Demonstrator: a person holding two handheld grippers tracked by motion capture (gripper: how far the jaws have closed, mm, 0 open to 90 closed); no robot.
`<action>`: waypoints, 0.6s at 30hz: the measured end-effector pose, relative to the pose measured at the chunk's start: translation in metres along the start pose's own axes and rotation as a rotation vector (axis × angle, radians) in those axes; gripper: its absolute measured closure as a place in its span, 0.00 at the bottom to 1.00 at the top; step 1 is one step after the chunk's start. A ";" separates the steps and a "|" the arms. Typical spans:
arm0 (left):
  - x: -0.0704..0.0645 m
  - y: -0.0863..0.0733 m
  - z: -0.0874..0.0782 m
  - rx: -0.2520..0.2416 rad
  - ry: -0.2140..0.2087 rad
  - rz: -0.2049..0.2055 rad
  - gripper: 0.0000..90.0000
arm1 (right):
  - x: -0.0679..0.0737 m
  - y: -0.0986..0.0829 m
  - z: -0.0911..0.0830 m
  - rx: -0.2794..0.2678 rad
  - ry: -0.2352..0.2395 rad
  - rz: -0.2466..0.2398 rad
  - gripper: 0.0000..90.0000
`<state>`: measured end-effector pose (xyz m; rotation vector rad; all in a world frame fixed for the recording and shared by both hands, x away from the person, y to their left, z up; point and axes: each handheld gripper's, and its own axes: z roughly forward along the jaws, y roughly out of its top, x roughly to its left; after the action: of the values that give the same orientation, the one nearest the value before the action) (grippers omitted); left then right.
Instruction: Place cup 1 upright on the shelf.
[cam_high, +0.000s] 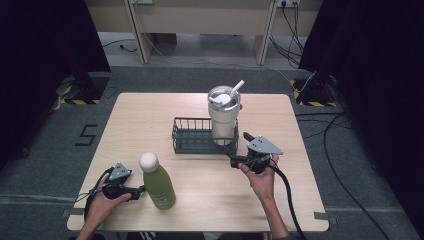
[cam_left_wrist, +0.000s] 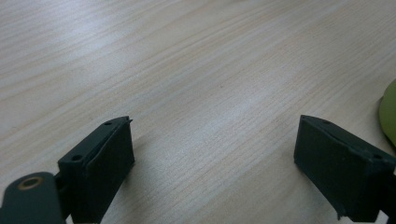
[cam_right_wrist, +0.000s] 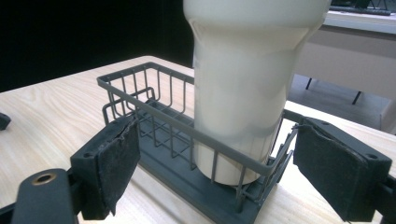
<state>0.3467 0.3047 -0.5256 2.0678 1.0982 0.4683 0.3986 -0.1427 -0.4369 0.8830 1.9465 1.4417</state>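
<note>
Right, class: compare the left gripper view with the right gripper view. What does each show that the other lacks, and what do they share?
Left gripper view alone: a sliver of the green bottle at the right edge, beside the open left gripper. Right gripper view alone: the cream-coloured tumbler standing in the dark wire basket, with the open right gripper before it. Both: two black jaws spread apart over the pale wooden table.

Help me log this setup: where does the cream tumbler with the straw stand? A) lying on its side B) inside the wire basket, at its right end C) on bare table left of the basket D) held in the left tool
B: the cream tumbler stands upright inside the wire basket, at its right end.
</note>
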 end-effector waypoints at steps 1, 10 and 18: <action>0.000 0.000 0.000 0.000 0.000 0.001 0.12 | 0.001 0.000 -0.001 0.003 0.003 -0.003 0.17; 0.000 0.000 0.000 0.000 0.000 0.000 0.12 | 0.004 -0.004 -0.010 0.011 0.017 -0.006 0.17; 0.000 0.000 0.000 0.000 0.000 0.001 0.12 | 0.006 -0.012 -0.016 0.021 0.028 -0.001 0.17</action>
<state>0.3467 0.3047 -0.5256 2.0684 1.0967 0.4689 0.3804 -0.1502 -0.4444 0.8756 1.9864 1.4429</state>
